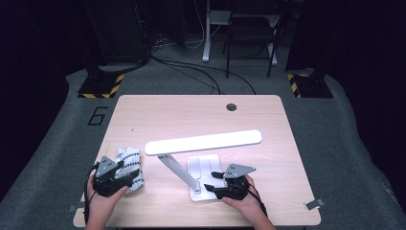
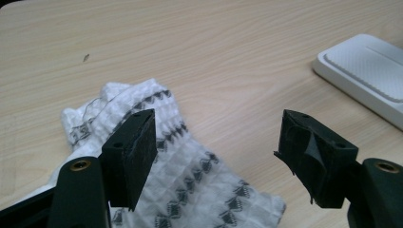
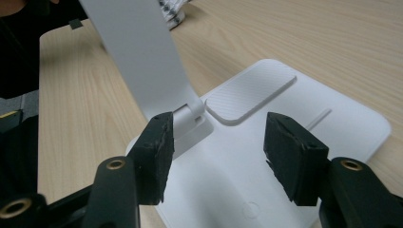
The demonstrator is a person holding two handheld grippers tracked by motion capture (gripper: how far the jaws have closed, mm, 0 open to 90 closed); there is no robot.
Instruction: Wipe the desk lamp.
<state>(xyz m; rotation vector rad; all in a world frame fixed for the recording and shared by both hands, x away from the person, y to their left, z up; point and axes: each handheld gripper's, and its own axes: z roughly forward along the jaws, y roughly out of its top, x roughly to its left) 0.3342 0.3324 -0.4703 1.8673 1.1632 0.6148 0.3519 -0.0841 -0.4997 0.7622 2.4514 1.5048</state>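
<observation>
A white desk lamp stands on the table, its flat base (image 1: 203, 167) near the front edge and its long lit head (image 1: 203, 142) held over the middle by a slanted arm (image 1: 177, 170). My right gripper (image 1: 213, 181) (image 3: 216, 128) is open just above the base (image 3: 294, 123), with one jaw close beside the arm's hinge (image 3: 190, 116). A crumpled white cloth with a dark pattern (image 1: 129, 167) (image 2: 190, 190) lies at the front left. My left gripper (image 1: 125, 175) (image 2: 218, 137) hovers over it, open, with nothing between the pads.
The light wooden table (image 1: 191, 115) has a round cable hole (image 1: 231, 107) near its far edge. A corner of the lamp base (image 2: 370, 71) lies to the right of the cloth. Beyond the table are dark stands and cables on a grey floor.
</observation>
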